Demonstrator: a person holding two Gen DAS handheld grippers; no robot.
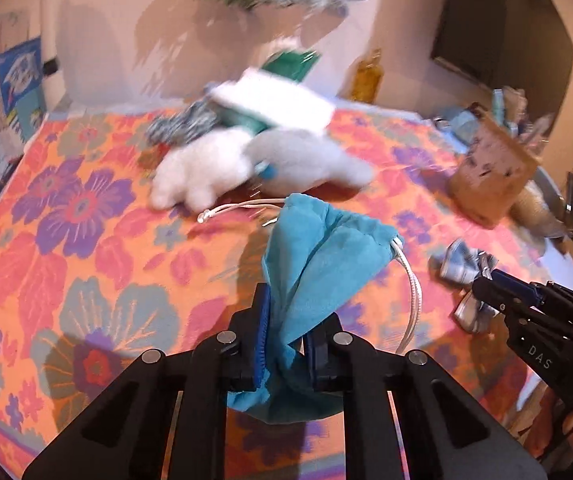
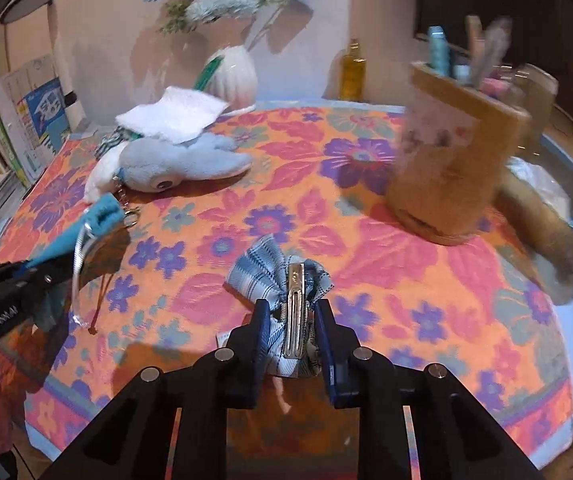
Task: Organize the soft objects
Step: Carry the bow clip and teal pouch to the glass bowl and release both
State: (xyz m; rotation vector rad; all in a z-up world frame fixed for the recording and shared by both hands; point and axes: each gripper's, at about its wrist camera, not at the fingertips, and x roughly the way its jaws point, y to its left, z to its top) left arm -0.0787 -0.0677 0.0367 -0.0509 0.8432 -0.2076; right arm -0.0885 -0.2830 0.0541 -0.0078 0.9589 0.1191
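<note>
While you hold both tools over the orange cloth with pink and purple flowers (image 1: pixel 86 208), each one has already something soft in it. Your left gripper (image 1: pixel 284 332) is closed on the turquoise drawstring pouch of soft fabric (image 1: pixel 318 256): the blue pads pinch its lower part at the bottom centre of the left wrist view, and the rest of the pouch stands up above the fingers. Its white cord (image 1: pixel 410 300) hangs in a loop at the right of the pouch, and another end of cord lies on the cloth toward the upper left.

Your right gripper (image 2: pixel 294 332) is closed on the blue and white checked fabric bow with a silver metal clip (image 2: pixel 286 280). In the right wrist view the bow sits at the lower centre, between the blue pads, with the clip upright in the middle and the fabric spreading above the fingertips. In the left wrist view the same bow is at the right edge, at the tip of the other tool.

Farther up in the frame, the pale blue plush toy with one round eye (image 2: pixel 178 162) lies on the cloth, and a white folded cloth (image 2: pixel 174 114) rests partly on it. At the upper right a tan wooden holder with small items inside (image 2: pixel 458 152) stands on the cloth; it is blurred. Behind, near the wall, you see a white ribbed vase with flowers (image 2: pixel 234 76) and a bottle of yellow liquid (image 2: pixel 352 70).
</note>
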